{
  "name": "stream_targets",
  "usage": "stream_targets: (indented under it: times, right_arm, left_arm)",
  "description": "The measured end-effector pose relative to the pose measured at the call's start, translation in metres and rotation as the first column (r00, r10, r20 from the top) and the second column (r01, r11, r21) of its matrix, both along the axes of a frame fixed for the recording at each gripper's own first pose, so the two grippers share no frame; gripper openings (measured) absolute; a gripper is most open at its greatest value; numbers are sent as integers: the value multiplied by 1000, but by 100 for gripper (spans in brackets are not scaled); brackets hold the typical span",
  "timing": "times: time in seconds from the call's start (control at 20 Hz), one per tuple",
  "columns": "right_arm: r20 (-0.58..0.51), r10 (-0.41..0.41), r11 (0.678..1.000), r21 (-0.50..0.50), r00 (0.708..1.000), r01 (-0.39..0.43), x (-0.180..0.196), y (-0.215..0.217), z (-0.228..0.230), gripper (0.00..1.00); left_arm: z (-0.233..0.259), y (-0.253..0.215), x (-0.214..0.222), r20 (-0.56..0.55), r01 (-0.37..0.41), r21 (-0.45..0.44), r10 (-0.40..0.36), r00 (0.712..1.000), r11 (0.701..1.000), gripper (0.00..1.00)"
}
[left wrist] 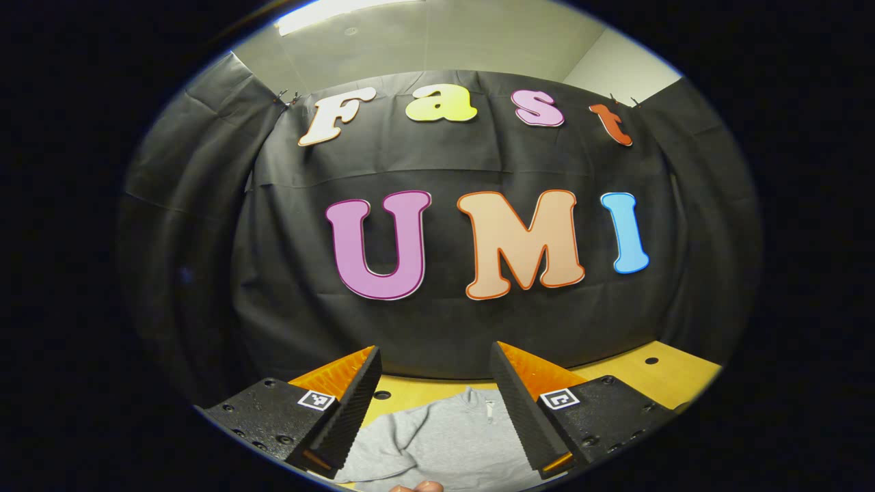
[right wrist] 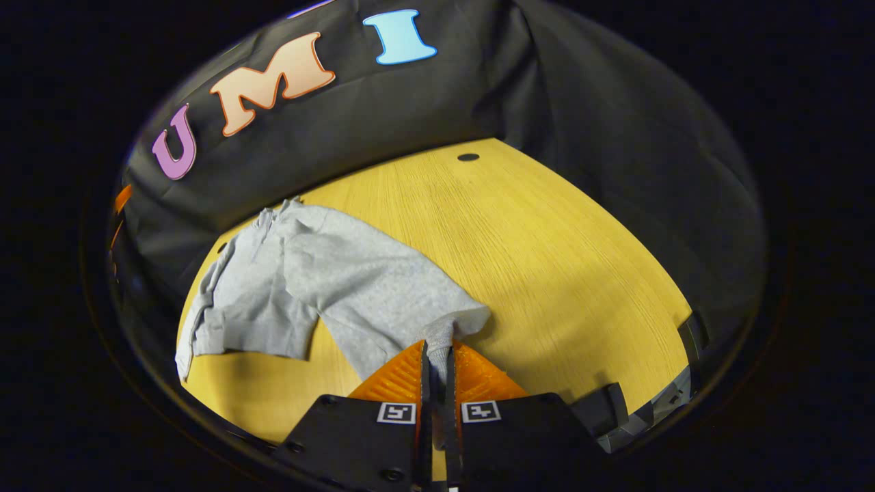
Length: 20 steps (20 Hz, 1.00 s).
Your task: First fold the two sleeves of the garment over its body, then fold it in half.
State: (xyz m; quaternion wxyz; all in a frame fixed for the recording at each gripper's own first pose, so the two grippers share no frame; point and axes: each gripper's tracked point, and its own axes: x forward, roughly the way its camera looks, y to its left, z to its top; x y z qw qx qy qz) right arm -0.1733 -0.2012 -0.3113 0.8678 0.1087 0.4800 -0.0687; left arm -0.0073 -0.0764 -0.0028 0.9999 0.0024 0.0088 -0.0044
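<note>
Grey garment (right wrist: 287, 287) lies on the wooden surface (right wrist: 547, 253), toward its left side near the booth wall. The left gripper (left wrist: 435, 403) hangs above it, its 2 fingers spread wide — nothing between them. Further right, the right gripper (right wrist: 437, 355) has its fingers pinched together on a sleeve (right wrist: 410, 301) — at the cuff.

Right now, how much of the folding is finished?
Just starting. The right hand-held gripper is shut on one sleeve of the grey garment, not yet laid over the body. The left hand-held gripper is open above it. The other sleeve and the halving remain.
</note>
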Motion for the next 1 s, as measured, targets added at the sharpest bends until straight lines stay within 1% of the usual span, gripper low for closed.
stream_targets:
  times: [0.15,0.35,0.65,0.85,1.0]
  right_arm:
    - [61,-9,999,47,998,7,36,31,20,9]
    - [124,43,997,64,991,-51,85,72,40,10]
    - [201,87,989,102,976,-109,149,133,58,10]
    - [241,165,980,72,956,-187,182,177,57,10]
    - [262,214,966,89,941,-244,197,224,57,10]
  left_arm:
    - [-1,29,1,2,-29,-6,29,1000,1000,92]
    - [-4,71,-4,-2,-88,-6,88,996,996,92]
    - [-14,136,-18,-28,-198,-6,198,980,980,92]
    - [-18,176,-31,-35,-266,3,266,963,964,92]
    - [-23,201,-38,-48,-306,9,306,951,952,92]
